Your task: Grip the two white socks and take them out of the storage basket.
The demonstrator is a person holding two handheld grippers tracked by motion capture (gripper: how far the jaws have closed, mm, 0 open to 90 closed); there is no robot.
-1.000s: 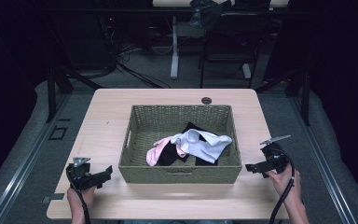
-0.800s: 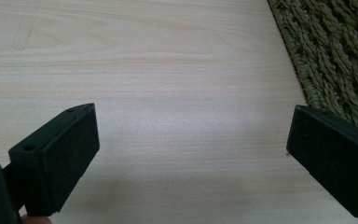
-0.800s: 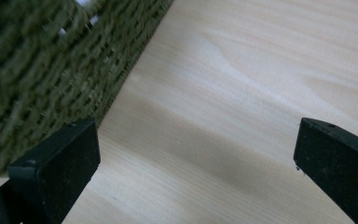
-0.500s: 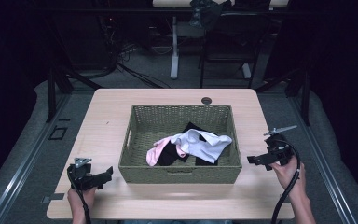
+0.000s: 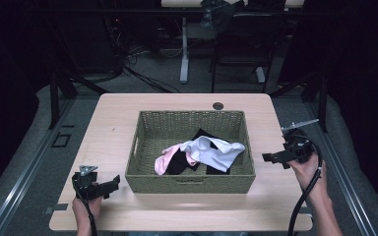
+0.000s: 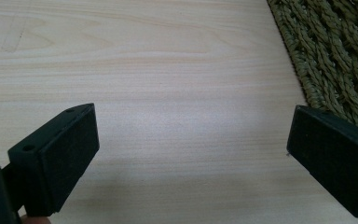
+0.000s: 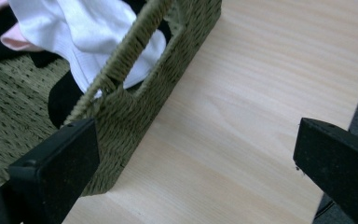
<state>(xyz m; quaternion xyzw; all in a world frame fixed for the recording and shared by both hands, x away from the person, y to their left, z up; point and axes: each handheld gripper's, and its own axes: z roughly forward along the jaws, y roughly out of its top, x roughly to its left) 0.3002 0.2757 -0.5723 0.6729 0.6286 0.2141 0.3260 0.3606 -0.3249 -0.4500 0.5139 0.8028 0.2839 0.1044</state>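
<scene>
The white, pink and black pieces of cloth lie heaped in the green woven basket on the pale wooden bench. In the last second I raised my right tool, wide and empty, towards its right wall, so I judge the reach is starting; my left tool waits wide beside the front corner. I can read no writing or brand anywhere.

A rectangular olive woven basket sits mid-tabletop, holding crumpled white, pink and black cloths toward its near right.
</scene>
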